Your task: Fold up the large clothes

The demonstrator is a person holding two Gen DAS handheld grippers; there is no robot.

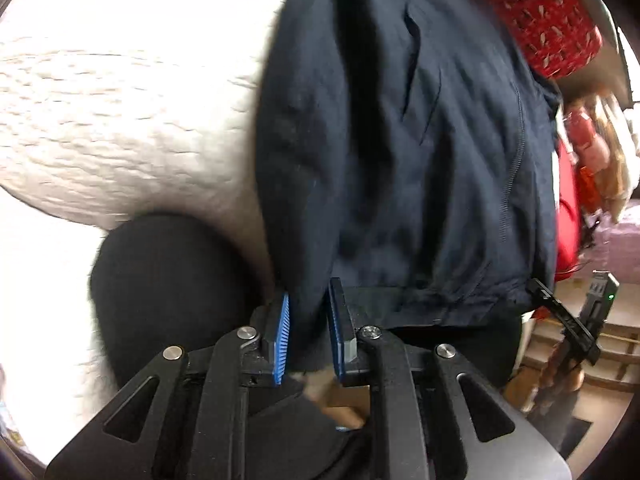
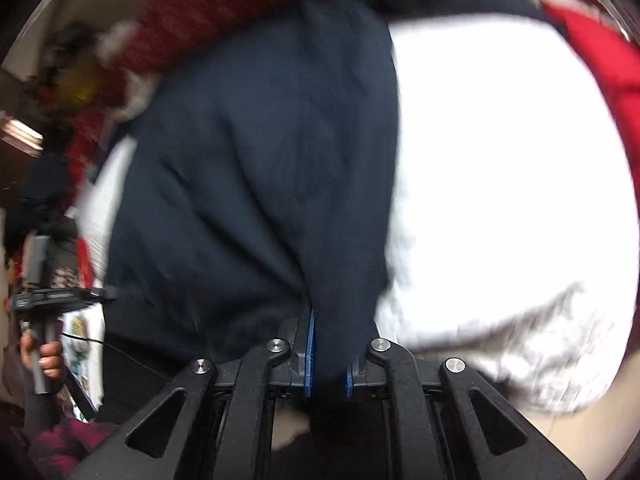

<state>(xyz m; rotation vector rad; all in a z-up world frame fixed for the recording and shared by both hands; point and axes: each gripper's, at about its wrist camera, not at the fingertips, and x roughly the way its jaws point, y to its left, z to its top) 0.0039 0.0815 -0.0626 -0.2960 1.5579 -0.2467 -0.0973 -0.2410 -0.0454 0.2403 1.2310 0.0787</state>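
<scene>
1. The white bedcover point(image 1: 100, 120) is the largest thing in view: a thick quilted or knitted spread with a bumpy, ribbed surface. It serves here as the landmark; everything else lies on it or beside it.

2. The dark navy jacket point(image 1: 400, 140) lies on the bedcover, its body spread up and away from both cameras and its bottom hem at the cover's near edge. It is a thin woven cloth, matt, with soft creases, a zip line down one side and a slit pocket. I judge it light and limp: it will sag and drape rather than hold a shape, and the zip adds one stiffer line. The best hold is the hem corners, where the doubled cloth gives the pads something to bite.

3. A red patterned cloth point(image 1: 536, 12) lies at the far side of the bedcover, beyond the jacket's top.

4. A rounded black shape point(image 1: 168, 288) sits at the bedcover's near edge, left of the hem; what it is I cannot tell.

5. The left gripper point(image 1: 308, 336) is narrowed on a bunch of the hem, its ribbed blue pads point(image 1: 282, 340) pinching the fabric.

6. The right gripper point(image 2: 329, 356) is likewise clamped on a fold of the hem at the bedcover's near edge; blur hides finer detail.
</scene>
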